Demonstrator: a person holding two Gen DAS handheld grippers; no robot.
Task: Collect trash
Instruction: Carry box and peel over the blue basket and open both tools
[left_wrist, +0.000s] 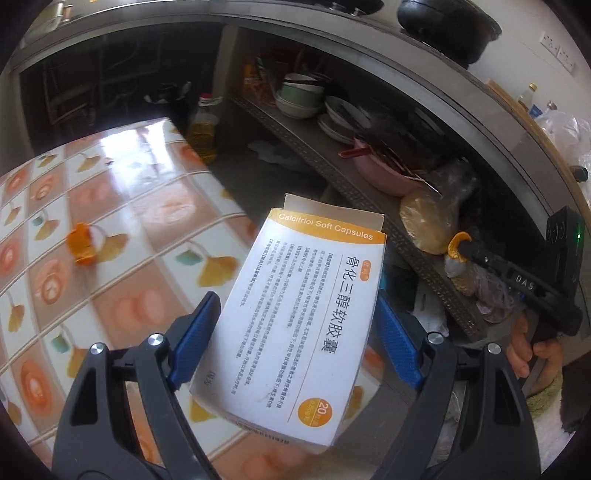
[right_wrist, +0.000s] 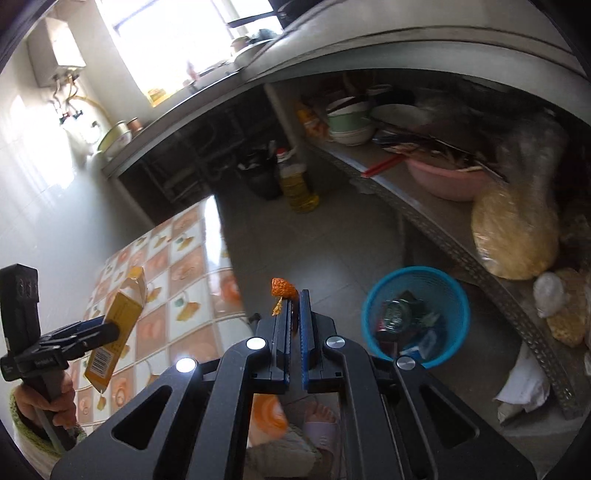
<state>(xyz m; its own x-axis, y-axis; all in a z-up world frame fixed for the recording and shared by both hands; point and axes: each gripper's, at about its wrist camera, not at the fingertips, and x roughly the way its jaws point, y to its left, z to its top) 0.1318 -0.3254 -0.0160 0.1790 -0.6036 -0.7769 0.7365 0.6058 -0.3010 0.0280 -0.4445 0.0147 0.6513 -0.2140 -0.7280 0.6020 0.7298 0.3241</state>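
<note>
Kitchen floor holds blue wastebasket (right_wrist: 415, 317). Left gripper (left_wrist: 295, 328) jaws wide, clamping medicine box (left_wrist: 295, 314); right gripper (right_wrist: 293, 314) jaws nearly closed on orange peel (right_wrist: 283, 288). Centre each over basket before releasing.

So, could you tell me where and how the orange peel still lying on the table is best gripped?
Grip the peel across its raised, curled rim, coming straight down from above. It sits like a small cup on the flat tablecloth, so the upright edges give a gripper something to pinch.
</note>
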